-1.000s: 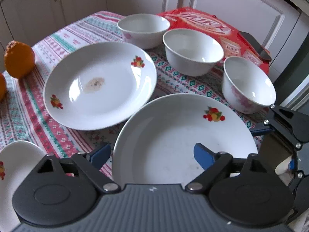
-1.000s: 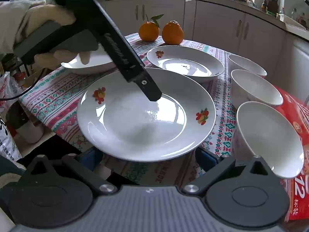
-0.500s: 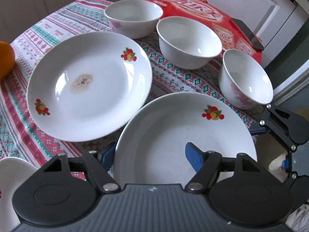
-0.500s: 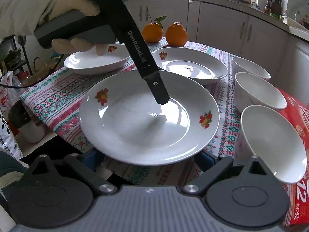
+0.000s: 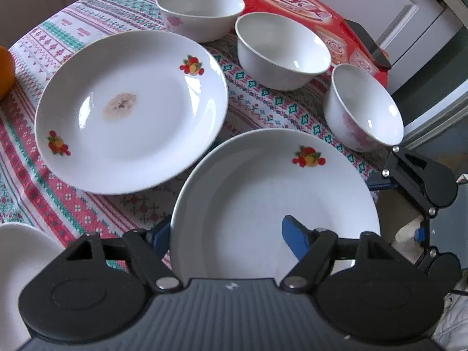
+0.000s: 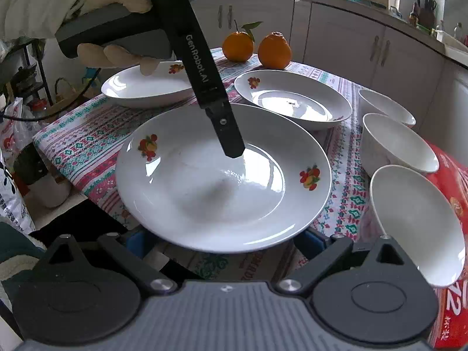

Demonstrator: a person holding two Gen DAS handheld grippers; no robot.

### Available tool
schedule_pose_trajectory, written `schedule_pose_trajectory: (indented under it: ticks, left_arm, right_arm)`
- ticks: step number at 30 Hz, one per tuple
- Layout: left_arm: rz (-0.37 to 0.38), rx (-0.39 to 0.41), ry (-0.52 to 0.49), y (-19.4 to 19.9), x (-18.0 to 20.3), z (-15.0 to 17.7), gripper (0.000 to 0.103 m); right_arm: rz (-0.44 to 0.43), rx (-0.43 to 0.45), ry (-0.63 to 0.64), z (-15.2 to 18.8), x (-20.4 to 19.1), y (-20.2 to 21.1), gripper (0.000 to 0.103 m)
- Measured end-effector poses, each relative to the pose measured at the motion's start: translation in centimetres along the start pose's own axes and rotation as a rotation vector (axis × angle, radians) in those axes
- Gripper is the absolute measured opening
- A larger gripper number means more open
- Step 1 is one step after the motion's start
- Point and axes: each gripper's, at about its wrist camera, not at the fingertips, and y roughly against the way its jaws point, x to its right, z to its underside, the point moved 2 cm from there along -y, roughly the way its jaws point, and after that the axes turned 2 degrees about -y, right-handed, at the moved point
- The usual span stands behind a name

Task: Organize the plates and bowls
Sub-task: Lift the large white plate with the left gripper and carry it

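A white plate with fruit prints (image 5: 263,193) (image 6: 204,181) sits at the table's near edge. My left gripper (image 5: 225,234) straddles its rim, one blue finger (image 5: 295,235) inside the plate and the other outside; the jaws stand apart. My right gripper (image 6: 225,239) is open, its fingers low behind the same plate's near rim. A second plate (image 5: 128,111) (image 6: 292,99) with a brown stain lies beyond. A third plate (image 6: 146,84) lies far left. Three white bowls (image 5: 201,11) (image 5: 282,49) (image 5: 365,108) stand in a row.
Two oranges (image 6: 257,48) sit at the table's far end. A red box (image 5: 316,26) lies under and beside the bowls. The patterned tablecloth (image 5: 257,102) covers the table. White cabinets (image 6: 345,41) stand behind.
My left gripper has moved forward and its fingers have narrowed around the near plate's rim. In the right wrist view the left tool has pushed further over the plate.
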Motion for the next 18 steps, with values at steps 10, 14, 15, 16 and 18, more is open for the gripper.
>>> schedule_pose_trajectory:
  ticks: [10, 14, 15, 16, 18]
  left_arm:
    - [0.030, 0.000, 0.013, -0.2, -0.4, 0.0, 0.077]
    - [0.024, 0.008, 0.014, 0.1, -0.4, 0.2, 0.077]
    - [0.024, 0.010, 0.014, 0.2, -0.4, 0.2, 0.077]
    - [0.025, 0.013, 0.018, 0.4, -0.5, 0.2, 0.077]
    - [0.025, 0.025, 0.018, 0.7, -0.5, 0.2, 0.077]
  right_arm:
    - [0.002, -0.007, -0.001, -0.2, 0.0, 0.0, 0.100]
    - [-0.006, -0.006, -0.002, -0.4, 0.1, 0.1, 0.100]
    - [-0.006, -0.005, 0.002, -0.5, 0.1, 0.1, 0.100]
    - [-0.005, -0.005, 0.007, -0.6, 0.1, 0.2, 0.100]
    - [-0.005, -0.007, 0.015, -0.9, 0.0, 0.2, 0.100]
